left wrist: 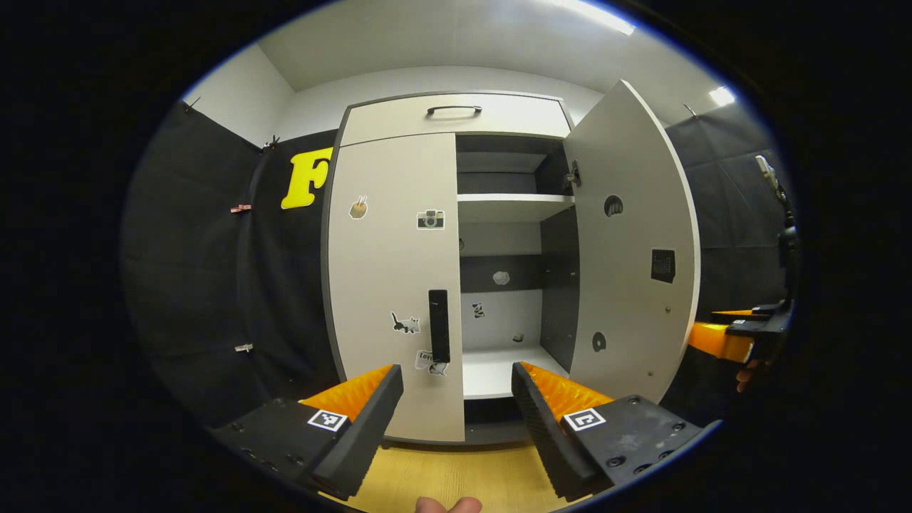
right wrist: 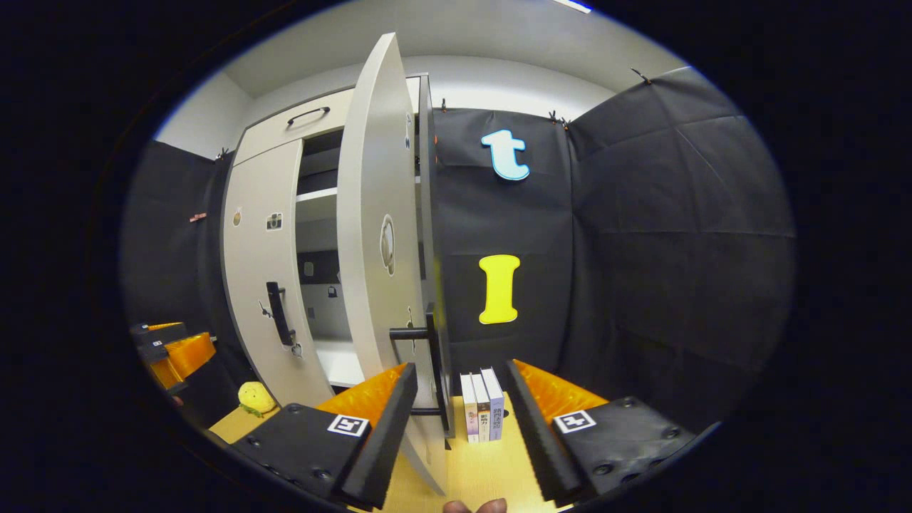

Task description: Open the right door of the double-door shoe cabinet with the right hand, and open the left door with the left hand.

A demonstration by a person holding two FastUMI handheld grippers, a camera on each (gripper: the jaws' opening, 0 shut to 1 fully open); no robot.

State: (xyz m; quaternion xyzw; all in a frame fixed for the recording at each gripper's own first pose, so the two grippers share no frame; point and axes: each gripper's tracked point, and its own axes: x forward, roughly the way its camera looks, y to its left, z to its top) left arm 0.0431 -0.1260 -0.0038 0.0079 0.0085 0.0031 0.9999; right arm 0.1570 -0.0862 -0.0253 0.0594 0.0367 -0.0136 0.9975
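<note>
A: Where is the shoe cabinet (left wrist: 399,121) now, and why do you hold the grippers like this?

B: It stands right in front of you, against the booth wall. The right door (left wrist: 634,242) is already swung open, the left door (left wrist: 392,285) is closed. In the left gripper view your left gripper (left wrist: 456,399) is aimed at the left door handle (left wrist: 439,325), jaws wide, nothing between them, not touching yet. I think this is so the fingers can go around the vertical bar.

A: And the right gripper (right wrist: 456,399)?

B: In the right gripper view its jaws are also wide apart. The right door handle (right wrist: 434,370) sits in the gap between the fingers, but I see no pressing on it, so I judge it is free. You keep it beside the door edge, probably because the pull is done.

A: Count pls. How many of each?

B: 2 doors, 1 open & 1 shut. 2 door handles, plus 1 drawer handle (left wrist: 454,109) on top. 3 books (right wrist: 482,405) upright on the floor by the right door. 1 yellow plush toy (right wrist: 255,397) low beside the left door. Stickers on the left door: approx. 4, small, hard to tell more.

A: So what is left?

B: Half, imo: the left door only.
</note>
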